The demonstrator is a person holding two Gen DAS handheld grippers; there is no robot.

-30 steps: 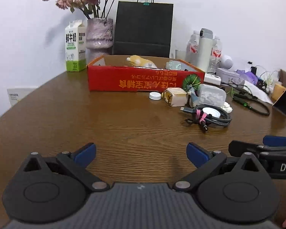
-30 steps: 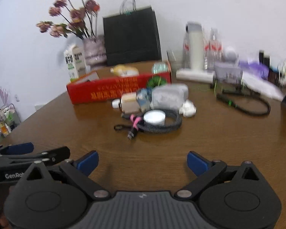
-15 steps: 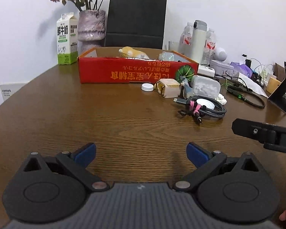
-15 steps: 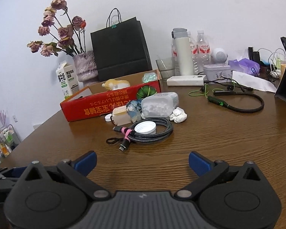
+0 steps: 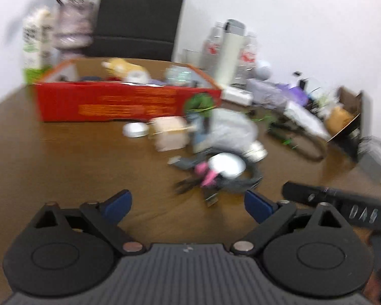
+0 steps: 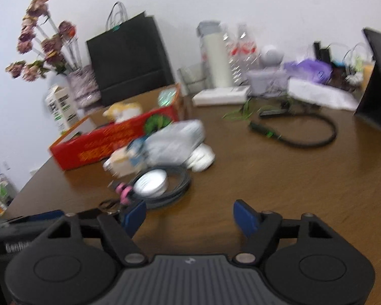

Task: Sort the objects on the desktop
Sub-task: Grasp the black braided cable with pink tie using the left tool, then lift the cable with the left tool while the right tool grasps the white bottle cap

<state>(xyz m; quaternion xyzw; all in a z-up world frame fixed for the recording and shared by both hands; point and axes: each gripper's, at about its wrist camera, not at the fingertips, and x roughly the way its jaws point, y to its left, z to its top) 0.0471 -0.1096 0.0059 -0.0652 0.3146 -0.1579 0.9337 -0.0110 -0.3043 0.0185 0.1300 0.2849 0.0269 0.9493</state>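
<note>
A red cardboard box (image 5: 109, 104) (image 6: 109, 139) holding several items stands at the back of the brown table. In front of it lies a loose pile: a coiled black cable with a pink tie (image 5: 223, 178) (image 6: 165, 190), a white lid (image 5: 227, 164) (image 6: 151, 184) on the coil, a beige block (image 5: 169, 133), a small white cap (image 5: 136, 129), a clear plastic case (image 6: 175, 141) and a crumpled white wad (image 6: 200, 157). My left gripper (image 5: 188, 203) hangs just short of the cable, its jaws closing on nothing. My right gripper (image 6: 189, 214) is near the coil, jaws closing, nothing between them.
A milk carton (image 6: 62, 106), a vase of dried flowers (image 6: 83, 89) and a black paper bag (image 6: 129, 58) stand behind the box. Bottles, a white flask (image 6: 216, 58), purple bags and a black neckband cable (image 6: 304, 132) crowd the back right. A dark screen (image 6: 378, 84) leans at the right edge.
Both grippers have moved forward toward the cable pile, which now looks larger. Both pairs of jaws have narrowed, the right more. The right view has rolled.
</note>
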